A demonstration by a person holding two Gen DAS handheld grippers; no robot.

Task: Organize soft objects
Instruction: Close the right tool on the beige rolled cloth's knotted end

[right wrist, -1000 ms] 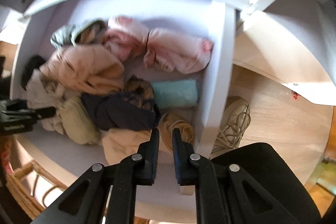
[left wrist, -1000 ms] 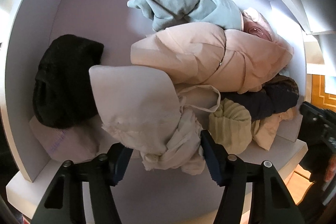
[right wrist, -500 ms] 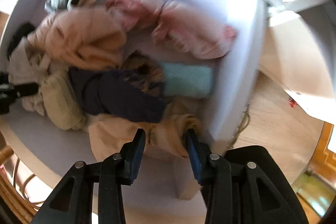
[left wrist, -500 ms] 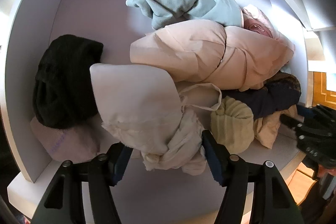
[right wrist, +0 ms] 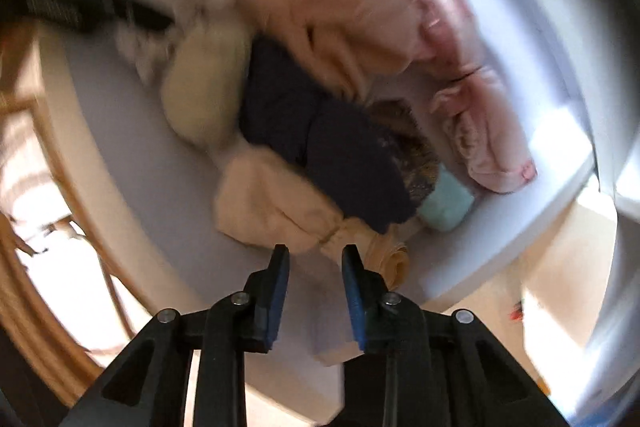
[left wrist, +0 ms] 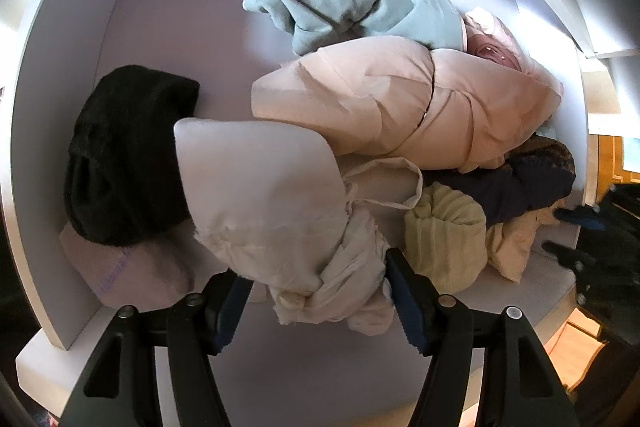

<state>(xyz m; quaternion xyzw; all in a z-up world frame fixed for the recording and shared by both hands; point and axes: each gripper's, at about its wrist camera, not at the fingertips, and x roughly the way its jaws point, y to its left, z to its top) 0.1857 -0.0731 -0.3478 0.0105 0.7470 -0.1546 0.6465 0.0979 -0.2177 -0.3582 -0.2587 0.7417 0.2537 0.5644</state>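
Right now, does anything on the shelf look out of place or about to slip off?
Yes. The white bundle sits loose at the shelf's front, trailing cloth hanging between the left tongs. A cream roll at the right end juts past the edge. The rest is heaped, not stacked.

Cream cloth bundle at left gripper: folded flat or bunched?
Bunched. The cream cloth bundle is crumpled and knotted at its near end, sitting between the left gripper fingers.

Soft rolled garments (left wrist: 404,107) heaped together on white shelf (left wrist: 280,367)
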